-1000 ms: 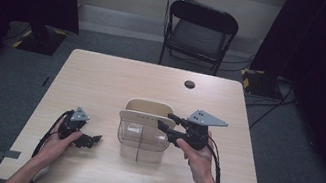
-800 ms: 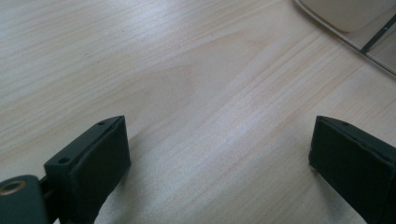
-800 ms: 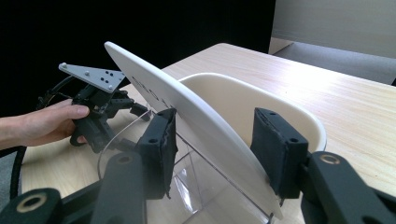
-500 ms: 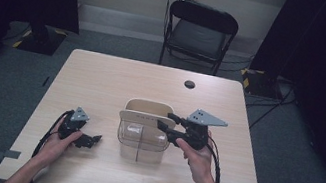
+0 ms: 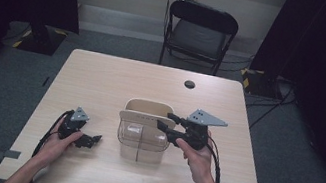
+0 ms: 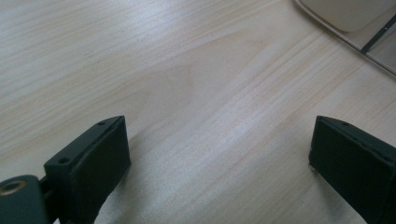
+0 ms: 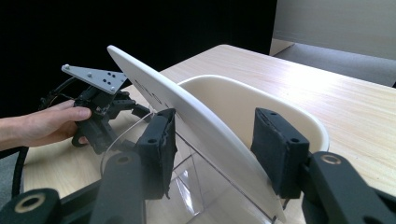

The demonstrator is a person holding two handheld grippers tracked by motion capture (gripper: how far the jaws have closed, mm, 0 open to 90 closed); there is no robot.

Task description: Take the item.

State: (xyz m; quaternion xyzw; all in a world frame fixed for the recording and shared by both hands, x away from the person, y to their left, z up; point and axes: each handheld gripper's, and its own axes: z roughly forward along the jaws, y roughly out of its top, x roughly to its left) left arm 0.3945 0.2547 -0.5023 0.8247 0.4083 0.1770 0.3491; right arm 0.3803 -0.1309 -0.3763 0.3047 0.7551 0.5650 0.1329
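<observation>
One container (image 5: pixel 144 131) stands on the table (image 5: pixel 102 81), a little toward the person's side of its middle; it is a cream tub at the far end joined to a clear plastic part at the near end, with a flat cream panel (image 5: pixel 147 119) slanting across between them; how the parts join is hard to make out from above. The right gripper view shows more: the panel (image 7: pixel 196 126) is a thin cream sheet tilted over the tub's rim (image 7: pixel 261 88), with clear walls below it, cut off by the bottom edge.

There are two grippers. The right gripper (image 5: pixel 166 121), held in the right hand (image 5: pixel 195 153), reaches the container from its right side; in its own view its jaws stand apart either side of the slanted panel, the left-hand pad (image 7: pixel 159 149) close against the sheet, the other clear of it, so it is open around the panel, not clamped. The left gripper (image 5: pixel 91 140) rests low on the table well to the left of the container, held by the left hand (image 5: pixel 58 141); its view shows two jaws wide apart over bare wood, holding nothing, with a corner of the container (image 6: pixel 355 18) at the top right.

Beyond the table stands one black folding chair (image 5: pixel 200 34); one small dark round thing (image 5: pixel 189 84) lies near the far edge, too small to tell.
</observation>
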